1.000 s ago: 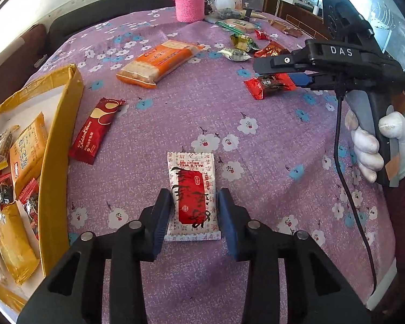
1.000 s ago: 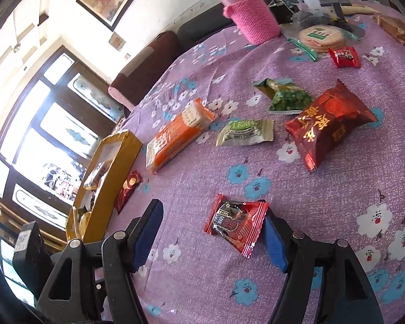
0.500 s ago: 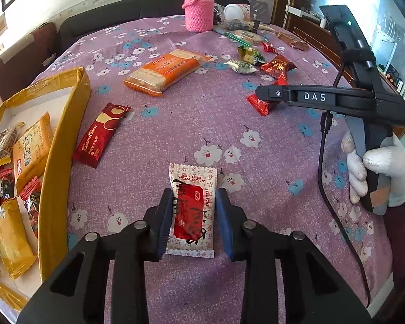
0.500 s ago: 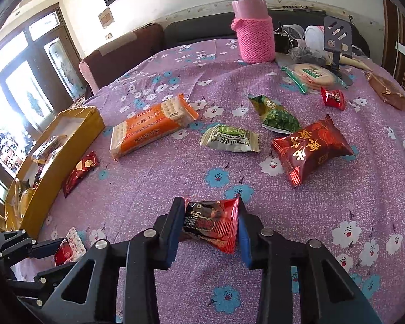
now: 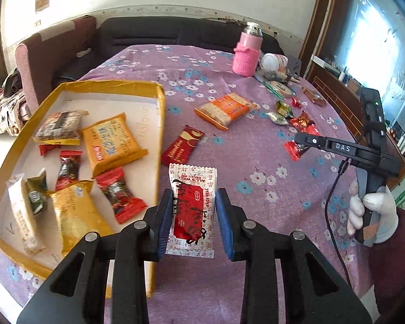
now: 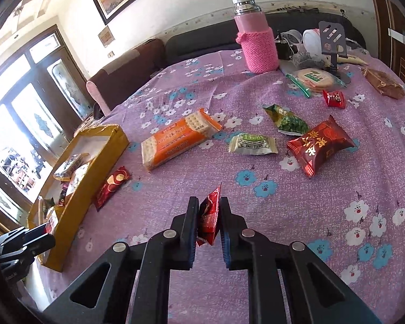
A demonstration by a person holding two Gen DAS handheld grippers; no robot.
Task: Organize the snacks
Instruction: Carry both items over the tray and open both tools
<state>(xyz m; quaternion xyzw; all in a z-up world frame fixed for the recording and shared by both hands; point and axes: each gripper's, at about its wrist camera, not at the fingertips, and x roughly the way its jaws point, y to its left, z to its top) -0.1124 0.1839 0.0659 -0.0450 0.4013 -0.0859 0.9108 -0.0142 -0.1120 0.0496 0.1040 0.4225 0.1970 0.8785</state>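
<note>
My left gripper [image 5: 193, 198] is shut on a white packet with a red label [image 5: 194, 179] and holds it above the purple flowered cloth, just right of the yellow box's wall [image 5: 159, 124]. Several snacks lie inside that box. My right gripper [image 6: 208, 204] has its jaws closing tight on a small red candy packet [image 6: 210, 216]. The pads press on the packet, which stands on edge clear of the cloth. In the left wrist view the right gripper [image 5: 301, 139] hangs at the right with the red packet [image 5: 293, 151] at its tip. A white-gloved hand [image 5: 372, 210] holds it.
On the cloth lie an orange cracker pack [image 6: 175, 137], a dark red wafer bar [image 6: 112, 186], a big red bag [image 6: 320, 144] and two green packets [image 6: 289, 120] [image 6: 252, 144]. A pink-sleeved flask [image 6: 259, 48] and clutter stand at the back. The yellow box [image 6: 105, 145] sits at the left edge.
The left gripper closed on the white packet, lifted it and swung left toward the yellow box. The right jaws closed on the small red packet, which now stands on edge off the cloth.
</note>
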